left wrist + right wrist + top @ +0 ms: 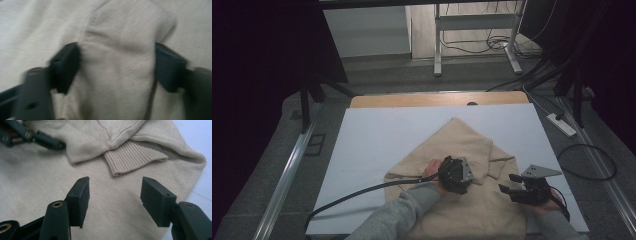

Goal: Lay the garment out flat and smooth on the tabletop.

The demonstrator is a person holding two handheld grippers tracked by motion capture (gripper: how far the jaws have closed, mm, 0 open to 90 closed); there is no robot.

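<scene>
A: Two layers, maybe more, pinched in the left hand-held gripper (117, 65). Closed on a thick fold at the middle of the sweater (462, 140), toward the near right corner of the worktop (372, 145).

B: Could drag the whole body along instead of one flap. Looks a shallow bite, too; might slip out on lifting.

A: Right hand-held gripper (115, 195) wide apart, holding nothing, hovering just short of the ribbed cuff (135, 160).

B: Nothing pinning the cloth, then. Likely to bunch toward the near edge.

White sheet (377, 145) over wooden table (412, 100); power strip (561, 124) on floor.
</scene>
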